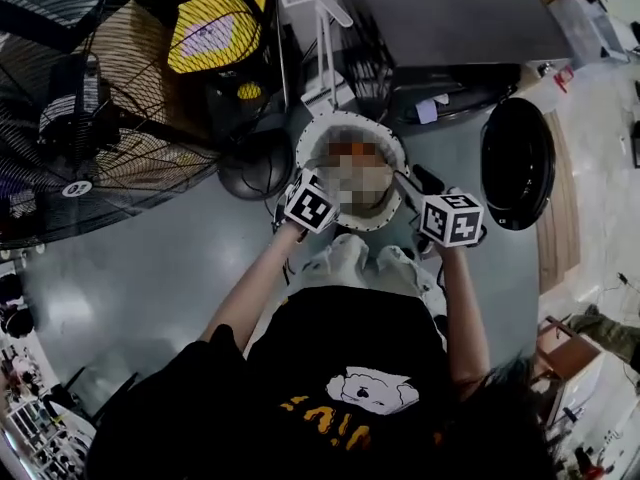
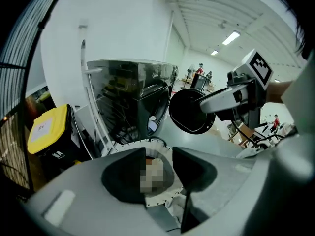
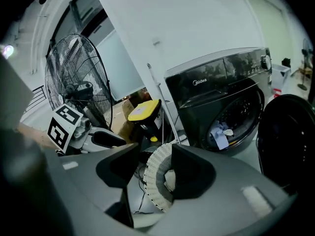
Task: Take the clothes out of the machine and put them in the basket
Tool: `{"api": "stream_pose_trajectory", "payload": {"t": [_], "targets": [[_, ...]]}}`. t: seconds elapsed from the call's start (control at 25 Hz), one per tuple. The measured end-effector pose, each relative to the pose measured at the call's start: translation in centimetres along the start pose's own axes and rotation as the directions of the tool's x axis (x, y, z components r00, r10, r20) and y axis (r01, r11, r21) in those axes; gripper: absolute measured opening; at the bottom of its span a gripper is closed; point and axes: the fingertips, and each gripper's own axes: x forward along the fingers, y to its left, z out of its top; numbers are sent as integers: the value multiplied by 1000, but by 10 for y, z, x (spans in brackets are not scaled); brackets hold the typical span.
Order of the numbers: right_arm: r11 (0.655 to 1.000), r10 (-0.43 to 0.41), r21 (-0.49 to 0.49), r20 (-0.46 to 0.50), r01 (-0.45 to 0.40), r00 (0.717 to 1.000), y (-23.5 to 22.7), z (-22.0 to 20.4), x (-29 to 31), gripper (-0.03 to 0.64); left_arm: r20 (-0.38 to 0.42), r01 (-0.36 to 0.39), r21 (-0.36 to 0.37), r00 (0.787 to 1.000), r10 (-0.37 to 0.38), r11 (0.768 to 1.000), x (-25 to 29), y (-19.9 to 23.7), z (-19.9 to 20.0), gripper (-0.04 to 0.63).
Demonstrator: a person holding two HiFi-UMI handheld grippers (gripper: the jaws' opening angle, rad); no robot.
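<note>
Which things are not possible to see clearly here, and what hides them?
1. Contents of the white basket: a mosaic patch covers them in head view and left gripper view; its own wall hides most in right gripper view.
2. Number of clothes left in the washing machine: inside dark and small in right gripper view; seen steeply from above in head view.

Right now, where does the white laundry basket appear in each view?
Head view: white laundry basket at centre, nearer than the washing machine.
Left gripper view: low centre, seen between the jaws.
Right gripper view: low centre, side-on between the jaws.
Shared landmark: the dark washing machine behind it.
</note>
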Motion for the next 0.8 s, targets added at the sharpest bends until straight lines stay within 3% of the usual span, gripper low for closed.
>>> {"api": "stream_pose_trajectory", "payload": {"t": [0.56,0.8], "targets": [[999,49,-14,39,-48,998,-60,23,-34,219,106,-44,-59,993,50,997,14,-42,69,153],[994,102,-45,15,-101,995,-101,33,-51,219,113,-88,-143,988,105,986,30,-73,96,150]]}}
